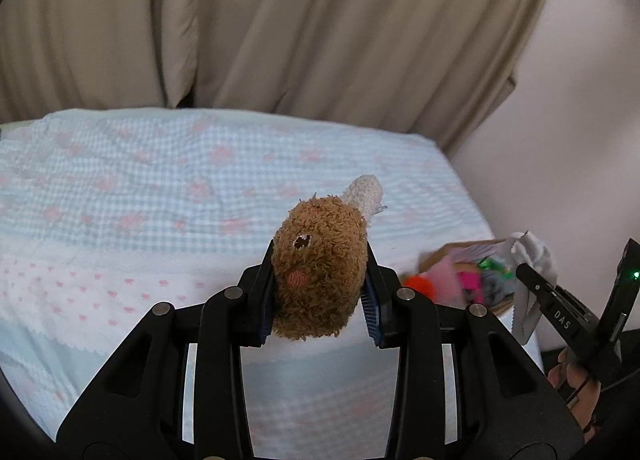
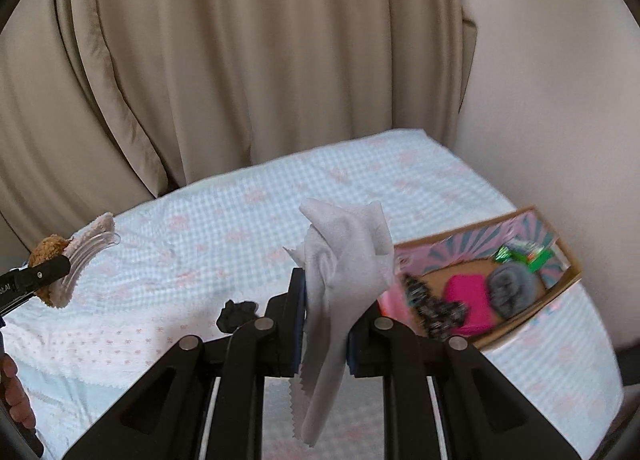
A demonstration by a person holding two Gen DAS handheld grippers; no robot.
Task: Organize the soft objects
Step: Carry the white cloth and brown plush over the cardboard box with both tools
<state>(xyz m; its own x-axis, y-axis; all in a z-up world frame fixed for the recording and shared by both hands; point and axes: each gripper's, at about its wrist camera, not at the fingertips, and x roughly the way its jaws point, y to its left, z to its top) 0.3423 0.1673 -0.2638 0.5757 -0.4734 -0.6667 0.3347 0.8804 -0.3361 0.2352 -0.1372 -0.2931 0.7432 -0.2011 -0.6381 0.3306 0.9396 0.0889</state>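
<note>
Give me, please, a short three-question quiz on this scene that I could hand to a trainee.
1. True or false: the left tool is shut on the brown plush toy.
2. What does the right tool hold? A) a pink pouch B) a pale grey cloth C) nothing
3. Fill in: the small black item lies on the bedspread, outside the cardboard ____.

Key:
1. True: the toy sits pinched between both fingers.
2. B: the pale grey cloth hangs from the closed fingers.
3. box, which already holds a pink pouch and a grey fuzzy item.
</note>
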